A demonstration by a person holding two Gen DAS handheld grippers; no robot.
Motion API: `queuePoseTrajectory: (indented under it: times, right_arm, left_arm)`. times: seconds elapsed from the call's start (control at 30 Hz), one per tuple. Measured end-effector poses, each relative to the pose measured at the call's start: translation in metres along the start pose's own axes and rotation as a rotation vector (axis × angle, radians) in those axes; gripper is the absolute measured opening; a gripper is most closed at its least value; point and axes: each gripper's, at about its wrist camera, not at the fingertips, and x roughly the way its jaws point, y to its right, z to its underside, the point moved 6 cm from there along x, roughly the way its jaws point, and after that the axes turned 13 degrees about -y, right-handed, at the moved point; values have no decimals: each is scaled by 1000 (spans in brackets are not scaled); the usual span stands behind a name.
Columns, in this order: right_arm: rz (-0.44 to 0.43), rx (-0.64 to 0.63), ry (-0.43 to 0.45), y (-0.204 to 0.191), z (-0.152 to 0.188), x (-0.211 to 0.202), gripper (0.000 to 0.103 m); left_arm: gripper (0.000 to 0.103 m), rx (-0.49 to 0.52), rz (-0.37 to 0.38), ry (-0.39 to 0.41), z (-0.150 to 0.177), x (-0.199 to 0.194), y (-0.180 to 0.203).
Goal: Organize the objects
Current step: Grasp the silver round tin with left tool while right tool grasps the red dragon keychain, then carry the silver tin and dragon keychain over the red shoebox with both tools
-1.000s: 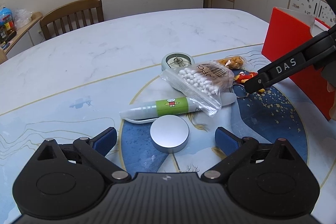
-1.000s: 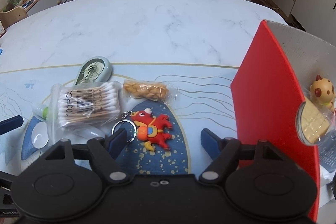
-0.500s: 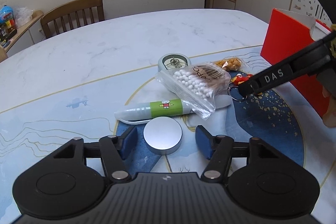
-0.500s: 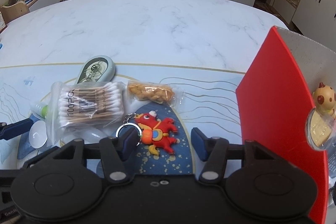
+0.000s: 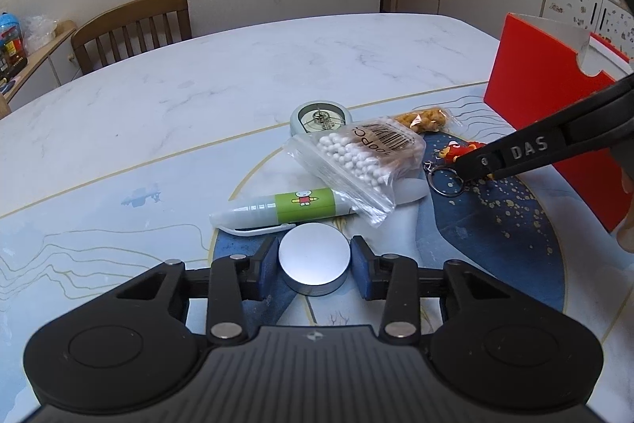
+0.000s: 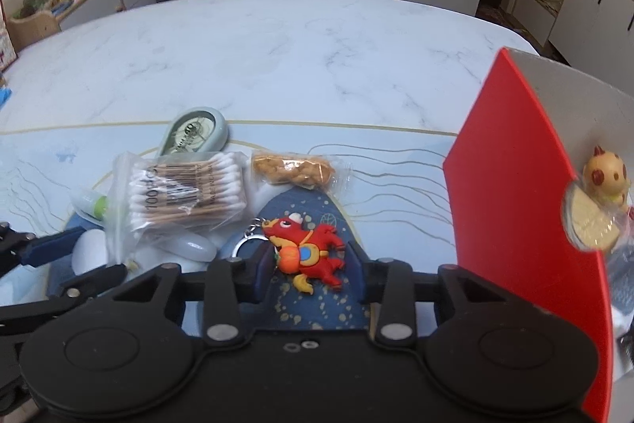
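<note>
Left wrist view, nearest: left gripper (image 5: 315, 260) has just been closing; its blue pads (image 5: 268, 266) are pressed against both sides of the silver round tin (image 5: 314, 263), which is still flat on the table (image 5: 198, 74). Grasped, not lifted.
Right wrist view, nearest: right gripper (image 6: 309, 266) has just been closing around the red dragon keychain (image 6: 307, 250). Left pad appears to touch the toy's head end; contact on the right pad is hard to confirm, as the toy's edge is partly hidden. Counted as not yet clamped. Keychain is still lying on the blue mat (image 6: 317, 312).
Middle, still loose: white pen with green label (image 5: 277, 211) just behind the tin; bag of cotton swabs (image 5: 356, 165) is laid over the pen's far end and over a pale oval object (image 6: 190, 246).
Further, still loose: snack packet (image 6: 295, 171) beside the swabs; green tape dispenser (image 6: 194, 135) behind the swabs.
Destination: red box (image 6: 515, 185) at the right edge, taken as the place where items are collected.
Done: a yellow toy figure (image 6: 606, 175) and a gold coin in plastic (image 6: 590, 224) are seen already inside the box.
Left: six or so items are on the table, two of them being picked now.
Progress: judged early, well under half.
Next: both grips are to be firmed, then carried to the box.
</note>
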Motion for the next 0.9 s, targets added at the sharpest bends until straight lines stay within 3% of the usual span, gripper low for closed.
queuePoseTrajectory:
  times: [0.53, 0.9]
  right_arm:
    - [-93, 13, 35, 5, 41, -62, 37]
    - [-134, -8, 134, 22, 58, -127, 37]
  left_arm:
    - [38, 17, 73, 16, 7, -42, 18]
    - [38, 50, 135, 87, -9, -92, 51]
